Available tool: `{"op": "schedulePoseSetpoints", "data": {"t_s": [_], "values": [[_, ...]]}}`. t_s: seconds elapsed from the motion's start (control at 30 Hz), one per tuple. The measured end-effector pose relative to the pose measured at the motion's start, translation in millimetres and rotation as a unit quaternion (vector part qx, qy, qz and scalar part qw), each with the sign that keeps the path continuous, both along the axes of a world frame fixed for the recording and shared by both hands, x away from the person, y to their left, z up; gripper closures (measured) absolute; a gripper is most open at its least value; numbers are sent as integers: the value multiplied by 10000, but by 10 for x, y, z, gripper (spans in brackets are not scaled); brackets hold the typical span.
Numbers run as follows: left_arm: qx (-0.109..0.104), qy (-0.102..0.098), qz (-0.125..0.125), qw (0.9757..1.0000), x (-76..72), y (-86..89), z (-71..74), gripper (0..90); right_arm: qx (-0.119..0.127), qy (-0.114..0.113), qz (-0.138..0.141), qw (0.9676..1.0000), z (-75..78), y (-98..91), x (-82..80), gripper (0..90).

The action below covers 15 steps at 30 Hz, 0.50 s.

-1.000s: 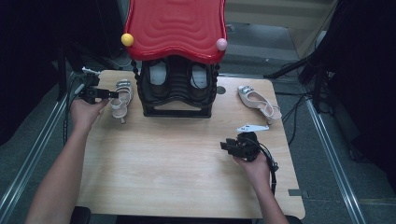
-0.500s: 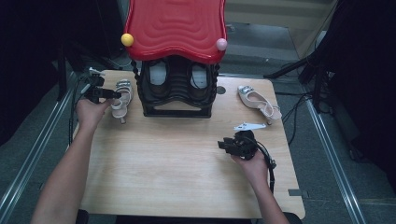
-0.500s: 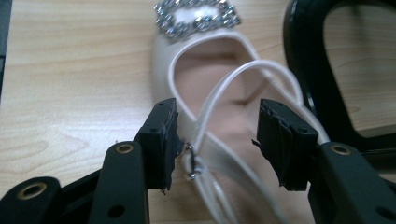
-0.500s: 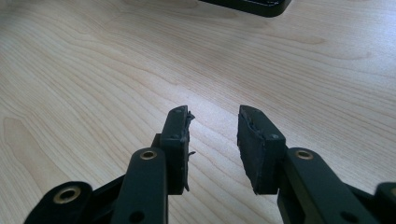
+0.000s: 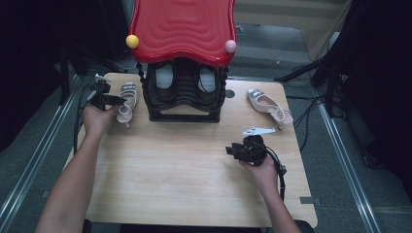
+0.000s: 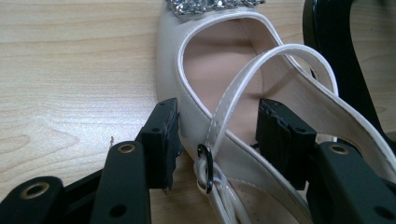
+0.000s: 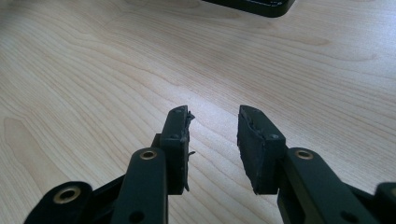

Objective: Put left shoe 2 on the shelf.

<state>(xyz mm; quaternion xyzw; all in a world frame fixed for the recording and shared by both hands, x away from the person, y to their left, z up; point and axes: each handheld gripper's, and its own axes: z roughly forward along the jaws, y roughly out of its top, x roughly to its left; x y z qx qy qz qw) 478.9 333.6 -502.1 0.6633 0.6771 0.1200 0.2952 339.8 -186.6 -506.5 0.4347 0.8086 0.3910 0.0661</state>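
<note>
Your left gripper (image 6: 215, 140) sits w/ jaws apart either side of the cream strappy sandal w/ rhinestone buckle (image 6: 224, 74), upper left of the high view, beside the black shoe rack w/ red wavy top (image 5: 183, 92). Your right gripper (image 7: 212, 140), lower right, hovers w/ jaws spread, gripping nothing, over the pale wooden table (image 7: 93, 70).

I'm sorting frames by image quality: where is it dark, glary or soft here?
High view: the surroundings fall nearly black, while the light wooden table is evenly lit and the glossy red wavy rack top shows sheen. Left gripper view: the cream strappy shoe is sharp, its rhinestone trim sparkles. Right gripper view: wood grain is crisp near the open right gripper, softer toward the far edge.
</note>
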Motion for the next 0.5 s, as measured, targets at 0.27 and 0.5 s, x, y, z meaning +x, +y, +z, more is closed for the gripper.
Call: {"op": "schedulePoseSetpoints", "data": {"t_s": [0.27, 0.5], "values": [[84, 114, 125, 9998, 6, 36, 18, 666, -15, -6, 18, 10000, -2, 13, -7, 651], [172, 273, 211, 9993, 11, 58, 44, 805, -48, -31, 44, 10000, -5, 29, -5, 651]]}}
